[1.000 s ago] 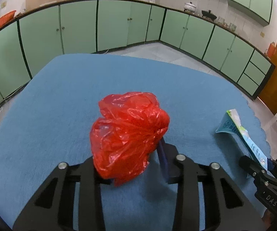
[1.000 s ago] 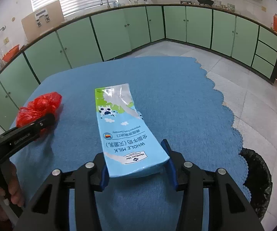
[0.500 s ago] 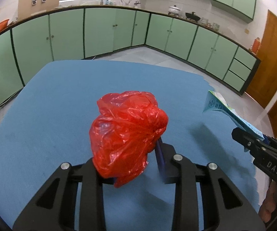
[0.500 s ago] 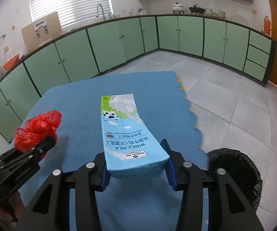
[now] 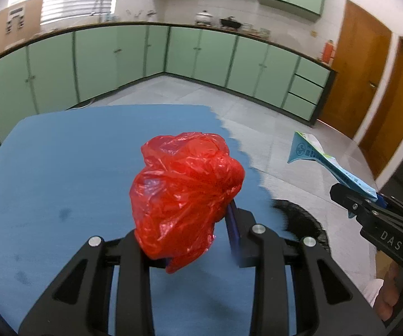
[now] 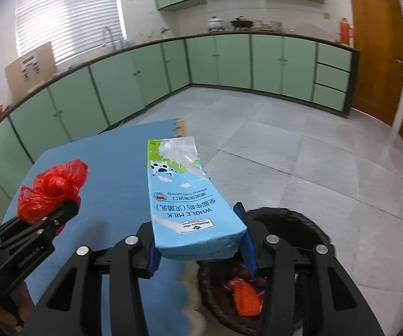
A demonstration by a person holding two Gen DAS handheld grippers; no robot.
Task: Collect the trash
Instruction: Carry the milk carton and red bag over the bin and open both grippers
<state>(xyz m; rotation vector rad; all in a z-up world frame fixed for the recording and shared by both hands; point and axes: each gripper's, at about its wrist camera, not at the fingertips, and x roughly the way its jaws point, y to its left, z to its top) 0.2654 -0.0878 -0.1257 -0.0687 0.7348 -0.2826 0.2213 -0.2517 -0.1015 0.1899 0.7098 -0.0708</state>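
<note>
Left wrist view: the left gripper [image 5: 190, 240] is closed partway on a crumpled red bag [image 5: 186, 198], whose bulk bulges up and forward past the fingers. The left finger is hidden behind the plastic; the blue pad of the right finger [image 5: 233, 231] shows just beside the bag's right edge. The bag is held clear above the blue desk [image 5: 61, 182], near its scalloped right edge. Past that edge, on the grey tiled floor [image 5: 257, 106], the black rim of a bin [image 5: 305, 221] shows. At the right the right gripper [image 5: 369, 204] pinches a milk carton [image 5: 327, 165], seen edge-on and tilted up to the left, over the floor. A hand [image 5: 394, 299] grips its handle at the lower right. Green cabinets [image 5: 117, 58] line the far walls, with wooden doors [image 5: 369, 70] at the right.

Right wrist view: the right gripper [image 6: 198, 240] is about half open and clamped on the bottom end of the carton [image 6: 182, 196], blue pads pressing both sides. The carton points away from the camera, its print upside down and its torn top end farthest away. It hangs over the desk's [image 6: 103, 173] right edge and the bin [image 6: 285, 224] below; the bin's black liner holds something orange [image 6: 246, 296]. At the left the left gripper [image 6: 61, 212] holds the bag [image 6: 50, 187] above the desk.
</note>
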